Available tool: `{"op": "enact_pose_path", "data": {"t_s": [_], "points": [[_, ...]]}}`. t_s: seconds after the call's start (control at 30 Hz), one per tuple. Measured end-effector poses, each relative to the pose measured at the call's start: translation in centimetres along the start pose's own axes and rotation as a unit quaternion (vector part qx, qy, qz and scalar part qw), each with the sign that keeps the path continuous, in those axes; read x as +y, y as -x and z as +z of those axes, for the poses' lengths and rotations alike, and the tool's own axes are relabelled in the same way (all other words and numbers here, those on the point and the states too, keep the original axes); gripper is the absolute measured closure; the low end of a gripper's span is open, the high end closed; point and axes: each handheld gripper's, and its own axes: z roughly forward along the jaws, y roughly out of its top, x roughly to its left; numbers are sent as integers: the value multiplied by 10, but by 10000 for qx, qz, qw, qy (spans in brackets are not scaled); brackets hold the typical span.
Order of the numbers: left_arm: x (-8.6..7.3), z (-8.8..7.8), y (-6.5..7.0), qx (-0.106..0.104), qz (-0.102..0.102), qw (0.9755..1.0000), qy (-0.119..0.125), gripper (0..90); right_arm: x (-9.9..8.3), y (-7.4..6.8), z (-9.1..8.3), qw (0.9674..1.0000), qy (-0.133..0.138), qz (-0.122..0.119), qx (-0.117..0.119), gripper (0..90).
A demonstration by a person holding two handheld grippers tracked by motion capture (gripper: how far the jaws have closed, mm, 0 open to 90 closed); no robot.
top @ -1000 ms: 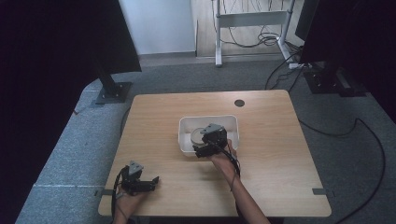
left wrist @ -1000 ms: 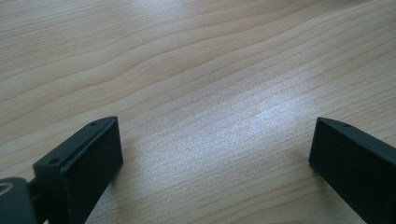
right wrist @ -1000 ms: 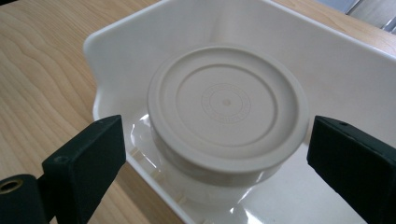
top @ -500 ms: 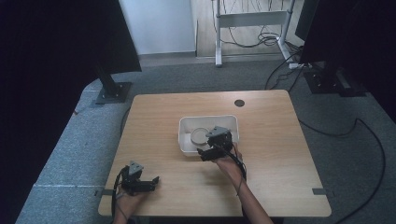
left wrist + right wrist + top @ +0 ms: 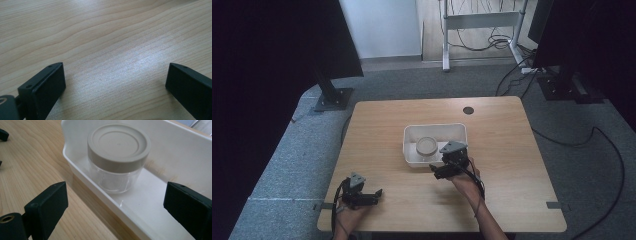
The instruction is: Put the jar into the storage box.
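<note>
Table (image 5: 512, 150) first: wood top, bare under my left gripper (image 5: 113, 82). I park that one low near my own edge, well apart from the work, so its cable and body don't crowd the other hand. Its jaws stand spread wide w/ nothing btwn them, just wood grain.

Tray (image 5: 155, 147) next: white, shallow, sits ahead of my right gripper (image 5: 115, 205), its near wall running across btwn my jaws. I'd say it's there to corral the jar so it can't slide on the table when I come in.

Jar (image 5: 117, 157): clear body, beige lid on, upright, inside the tray near the wall closest to me. It stands just beyond my right jaws, about centred in the gap, not touching either one. In the high view it shows as a round lid (image 5: 426, 146) just ahead-left of my right gripper (image 5: 447, 167).

Right jaws: spread wide, empty. I hold them tilted down from above bc the tray wall blocks a flat approach; I judge the grab has to go over the rim, w/ jaws kept wider than the lid. Risk: clipping the rim & shoving the tray.
</note>
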Motion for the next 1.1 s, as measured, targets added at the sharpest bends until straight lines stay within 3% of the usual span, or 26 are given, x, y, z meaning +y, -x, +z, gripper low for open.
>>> {"op": "enact_pose_path", "data": {"t_s": [1.1], "points": [[0, 0, 0, 5, -7, 10000, 6, 23, -65, 23, -58, 9986, -28, 334, -408, 66]]}}
